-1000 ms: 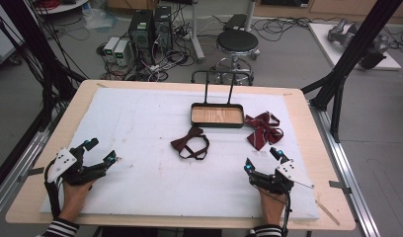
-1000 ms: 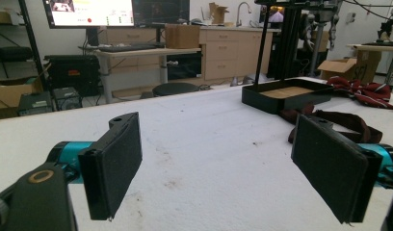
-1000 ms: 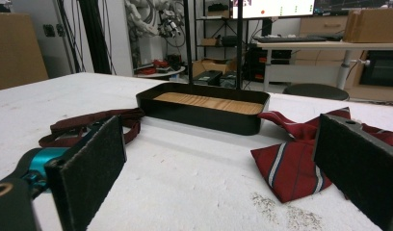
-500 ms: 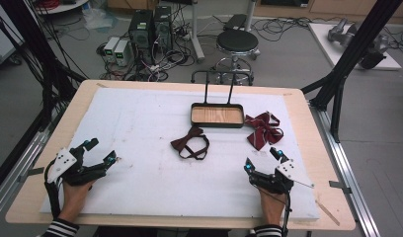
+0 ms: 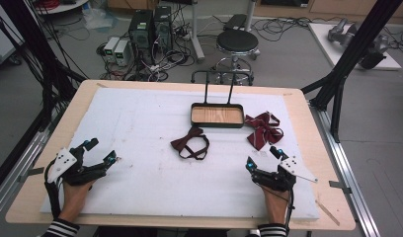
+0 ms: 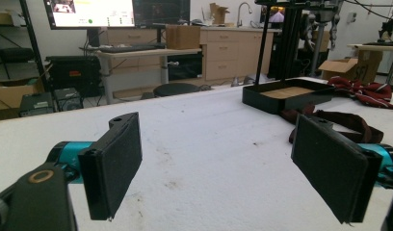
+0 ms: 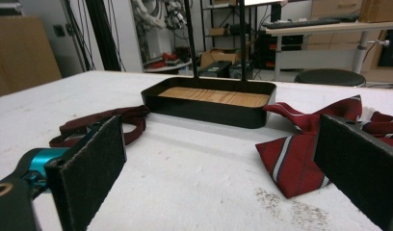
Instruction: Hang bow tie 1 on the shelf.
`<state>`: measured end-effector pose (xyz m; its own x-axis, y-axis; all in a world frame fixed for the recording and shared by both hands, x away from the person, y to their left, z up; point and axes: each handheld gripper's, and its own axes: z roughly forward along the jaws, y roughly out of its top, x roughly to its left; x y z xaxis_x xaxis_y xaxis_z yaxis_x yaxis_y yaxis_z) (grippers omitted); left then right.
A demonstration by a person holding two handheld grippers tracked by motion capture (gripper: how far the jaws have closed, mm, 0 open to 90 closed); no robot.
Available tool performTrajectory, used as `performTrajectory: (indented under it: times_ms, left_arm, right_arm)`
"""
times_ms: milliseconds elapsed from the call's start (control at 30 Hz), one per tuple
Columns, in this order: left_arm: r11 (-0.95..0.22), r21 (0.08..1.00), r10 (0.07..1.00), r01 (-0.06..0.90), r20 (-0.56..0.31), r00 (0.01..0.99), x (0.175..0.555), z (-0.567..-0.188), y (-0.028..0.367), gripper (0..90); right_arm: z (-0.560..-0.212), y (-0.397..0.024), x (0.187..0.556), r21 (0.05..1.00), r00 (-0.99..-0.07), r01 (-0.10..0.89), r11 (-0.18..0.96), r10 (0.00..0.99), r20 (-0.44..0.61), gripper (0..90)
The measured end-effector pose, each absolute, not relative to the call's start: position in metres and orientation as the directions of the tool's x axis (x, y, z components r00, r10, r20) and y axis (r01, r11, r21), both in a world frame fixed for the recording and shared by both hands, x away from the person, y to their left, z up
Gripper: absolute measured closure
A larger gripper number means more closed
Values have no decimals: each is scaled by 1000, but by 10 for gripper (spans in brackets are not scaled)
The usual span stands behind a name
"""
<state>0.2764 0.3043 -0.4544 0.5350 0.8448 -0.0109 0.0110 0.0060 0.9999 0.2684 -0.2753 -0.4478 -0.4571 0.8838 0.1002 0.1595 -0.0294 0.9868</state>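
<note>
Resting unmoved on the white mat (image 5: pixel 155 197), the left gripper (image 5: pixel 101 152) and right gripper (image 5: pixel 261 157) stayed wide open, holding nothing

Tray (image 7: pixel 209 103): glossy black walls, wood-grain floor. Striped bow tie (image 7: pixel 300 144): woven cloth. Dark bow tie (image 5: pixel 190 143): cloth. Table cover (image 5: pixel 140 128): white, rough, matt.

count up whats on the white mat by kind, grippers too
bow ties: 2, a dark brown one and a red striped one
trays: 1, black tray with a wooden floor
grippers: 2, left gripper and right gripper, both open
total: 5
</note>
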Motion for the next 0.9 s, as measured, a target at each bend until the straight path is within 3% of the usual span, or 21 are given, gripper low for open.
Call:
performTrajectory:
  times_ms: [500,900]
  left_arm:
    - [2,1000,844,10,-8,536,276,-454,304,186]
    - [3,1000,845,7,-7,535,276,-455,304,186]
  right_arm:
    - [-396,-286,294,986,-495,163,26,867,59,39]
    - [-365,-293,332,965,-540,242,101,840,48,40]
